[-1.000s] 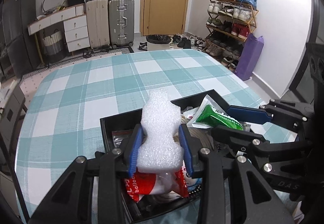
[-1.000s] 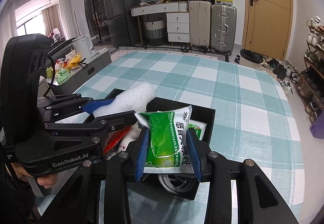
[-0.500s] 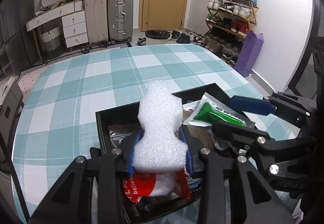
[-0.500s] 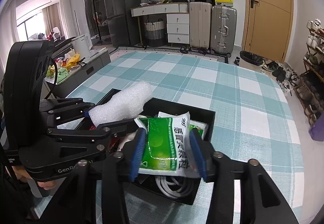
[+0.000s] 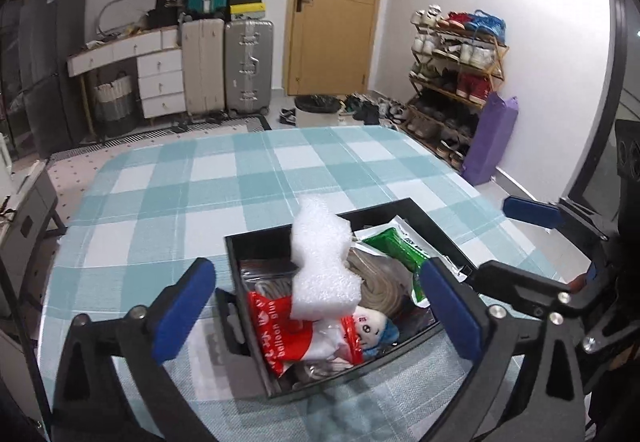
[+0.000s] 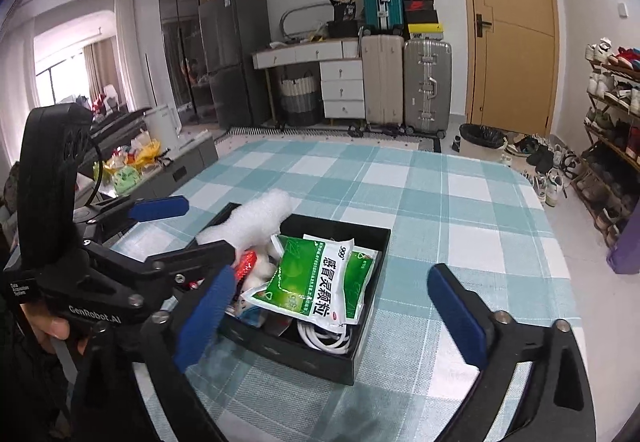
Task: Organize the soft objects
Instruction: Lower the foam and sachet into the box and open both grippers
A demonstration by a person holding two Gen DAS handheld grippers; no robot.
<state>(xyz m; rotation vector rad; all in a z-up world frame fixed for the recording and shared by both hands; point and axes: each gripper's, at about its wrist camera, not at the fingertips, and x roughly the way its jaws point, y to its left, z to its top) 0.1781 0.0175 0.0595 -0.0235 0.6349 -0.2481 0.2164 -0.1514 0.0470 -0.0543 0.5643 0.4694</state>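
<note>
I am holding both tools over the black box [image 5: 424, 218], which is sitting on the teal checked tablecloth [image 5: 168, 198]. My left gripper [image 5: 316, 312] is standing with its blue pads spread wide, gripping nothing; the white foam piece [image 5: 322, 262] is lying free inside the box, leaning on a red balloon-glue packet [image 5: 280, 334] and a small doll [image 5: 370, 326]. My right gripper [image 6: 332, 318] is likewise gaping wide and carrying nothing. The green medicine sachet [image 6: 316, 282] is resting on top of the box's contents, toward its right side, above a coiled white cable [image 6: 324, 338] at the box's near right corner.
</note>
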